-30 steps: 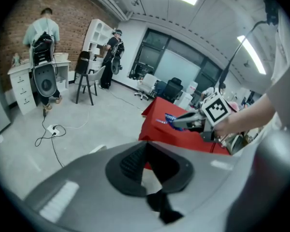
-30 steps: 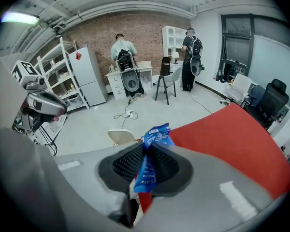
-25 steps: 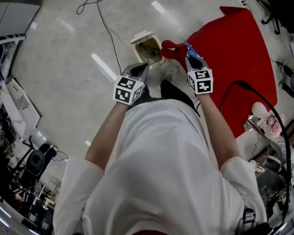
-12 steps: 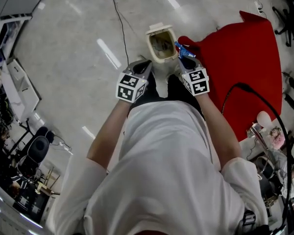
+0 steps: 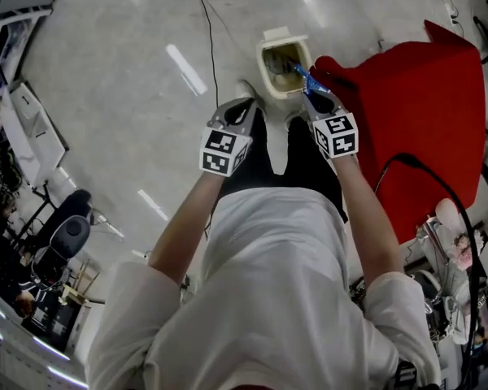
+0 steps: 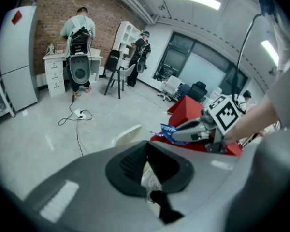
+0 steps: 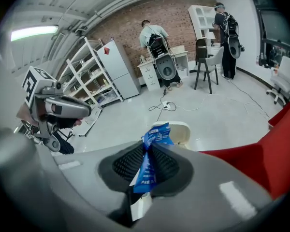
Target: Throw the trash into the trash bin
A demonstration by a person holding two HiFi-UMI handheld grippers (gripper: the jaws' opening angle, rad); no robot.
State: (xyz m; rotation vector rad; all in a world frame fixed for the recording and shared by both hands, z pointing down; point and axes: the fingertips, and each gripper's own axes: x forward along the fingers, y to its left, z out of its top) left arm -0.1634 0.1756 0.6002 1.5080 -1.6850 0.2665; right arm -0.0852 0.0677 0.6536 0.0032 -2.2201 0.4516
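Currently, head view: a blue plastic wrapper [image 5: 302,73] is clamped in the right tool [image 5: 313,93] and held over the right edge of a small cream plastic trash bin [image 5: 266,60], whose lid is open. The bin stands on the pale glossy floor [image 5: 130,96], just beside a red fabric-covered block [image 5: 423,96]. The left tool [image 5: 246,104] is held beside the bin's near left corner, apart from the right tool. A black cable [image 5: 208,31] is laid across the floor past the bin.

Left gripper view: the left tool's black ribbed pads are seen together at the tip, with nothing gripped between them. The right tool is seen ahead to the right, with the wrapper sticking out of its tip. The bin's cream lid shows just beyond the left tool. A white power strip [image 6: 80,113] lies on the floor further back.

Right gripper view: the right tool's pads are closed on the wrapper, which is pinched upright with its printed end sticking up past the tip. The bin is directly behind it. The left tool is seen at left, the red block at right.
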